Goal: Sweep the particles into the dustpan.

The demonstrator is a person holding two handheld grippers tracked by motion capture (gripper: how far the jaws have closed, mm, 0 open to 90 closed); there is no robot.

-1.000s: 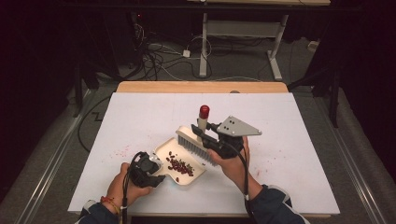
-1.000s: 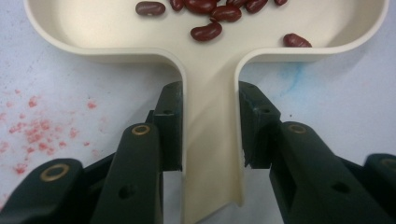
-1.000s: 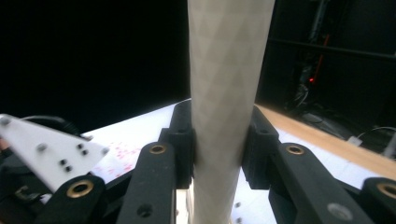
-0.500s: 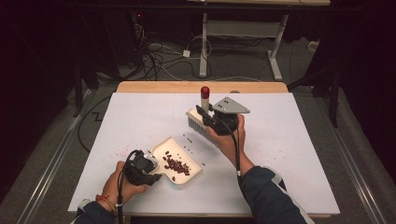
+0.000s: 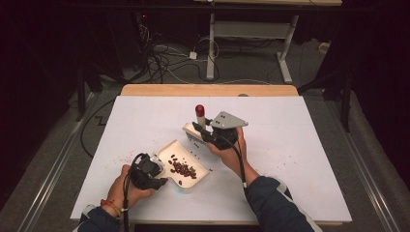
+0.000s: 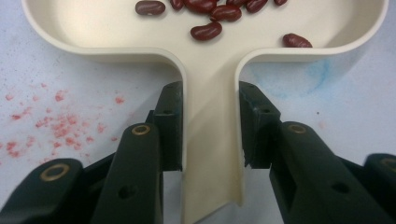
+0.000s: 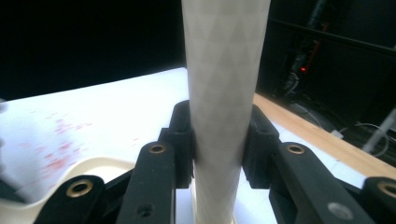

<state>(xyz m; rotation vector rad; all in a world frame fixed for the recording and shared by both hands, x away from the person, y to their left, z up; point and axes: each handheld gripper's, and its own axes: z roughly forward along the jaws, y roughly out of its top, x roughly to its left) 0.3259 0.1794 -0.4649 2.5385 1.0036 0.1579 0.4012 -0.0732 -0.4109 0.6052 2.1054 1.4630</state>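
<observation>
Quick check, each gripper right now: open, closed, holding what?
Left gripper: closed on the dustpan handle.
Right gripper: closed on the brush handle.

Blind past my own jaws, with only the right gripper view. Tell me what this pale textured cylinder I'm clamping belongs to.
Observer: It's the handle of a small white brush with a red tip, shut in the right gripper.
Operator: Report the other gripper.
Observer: The left gripper is shut on the stem handle of a cream plastic dustpan.
Operator: State what's in the pan.
Observer: Dark red kidney beans, clustered near its middle.
</observation>
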